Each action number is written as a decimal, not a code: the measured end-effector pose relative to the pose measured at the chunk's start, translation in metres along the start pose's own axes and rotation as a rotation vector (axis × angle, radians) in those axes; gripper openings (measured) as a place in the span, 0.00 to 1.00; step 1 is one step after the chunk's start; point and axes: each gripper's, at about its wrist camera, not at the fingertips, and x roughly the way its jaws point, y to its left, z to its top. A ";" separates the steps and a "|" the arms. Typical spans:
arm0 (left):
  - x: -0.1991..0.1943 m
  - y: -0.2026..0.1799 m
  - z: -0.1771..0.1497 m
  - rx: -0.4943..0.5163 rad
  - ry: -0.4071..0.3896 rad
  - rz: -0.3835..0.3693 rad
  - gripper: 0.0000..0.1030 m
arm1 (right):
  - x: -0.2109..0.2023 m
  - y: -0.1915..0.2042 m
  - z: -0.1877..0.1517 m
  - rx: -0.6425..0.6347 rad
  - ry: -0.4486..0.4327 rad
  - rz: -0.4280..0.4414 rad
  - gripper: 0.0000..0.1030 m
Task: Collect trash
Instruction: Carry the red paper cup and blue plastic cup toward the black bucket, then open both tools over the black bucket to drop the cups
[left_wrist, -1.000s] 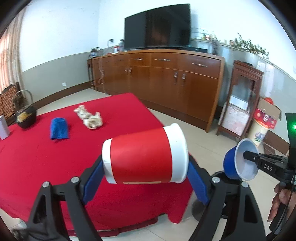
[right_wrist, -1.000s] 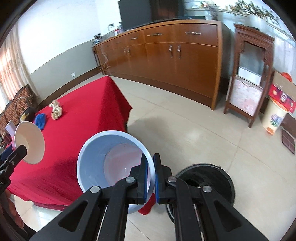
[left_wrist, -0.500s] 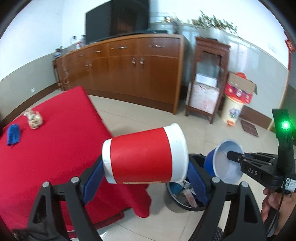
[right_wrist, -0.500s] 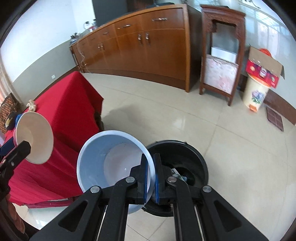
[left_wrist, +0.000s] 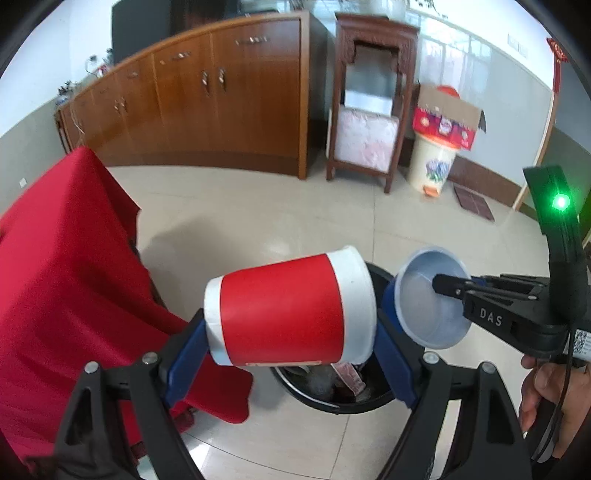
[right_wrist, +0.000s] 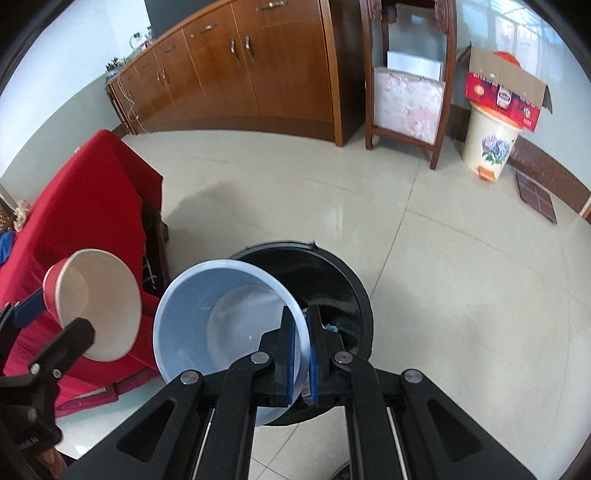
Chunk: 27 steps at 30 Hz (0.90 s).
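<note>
Two cups carried off the red-clothed table (left_wrist: 55, 277) and brought over the black trash bin (right_wrist: 354, 288), which a second earlier sat only at the frame edge. Left gripper (left_wrist: 291, 354) clamped end to end on the red paper cup (left_wrist: 288, 306), held sideways above the bin's near rim. Right gripper (right_wrist: 301, 354) pinched tight on the wall of the blue cup (right_wrist: 207, 314), tilted over the bin mouth.

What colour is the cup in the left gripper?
The cup is red with white bands; left wrist view shows it best.
</note>
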 end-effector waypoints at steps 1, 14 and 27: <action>0.007 -0.003 -0.002 0.004 0.011 -0.005 0.82 | 0.009 -0.004 -0.001 -0.003 0.014 0.000 0.06; 0.074 -0.020 -0.018 0.023 0.141 -0.051 0.87 | 0.084 -0.020 -0.004 -0.027 0.116 -0.018 0.13; 0.052 0.002 -0.026 -0.002 0.120 0.073 0.97 | 0.058 -0.034 0.004 0.032 0.043 -0.101 1.00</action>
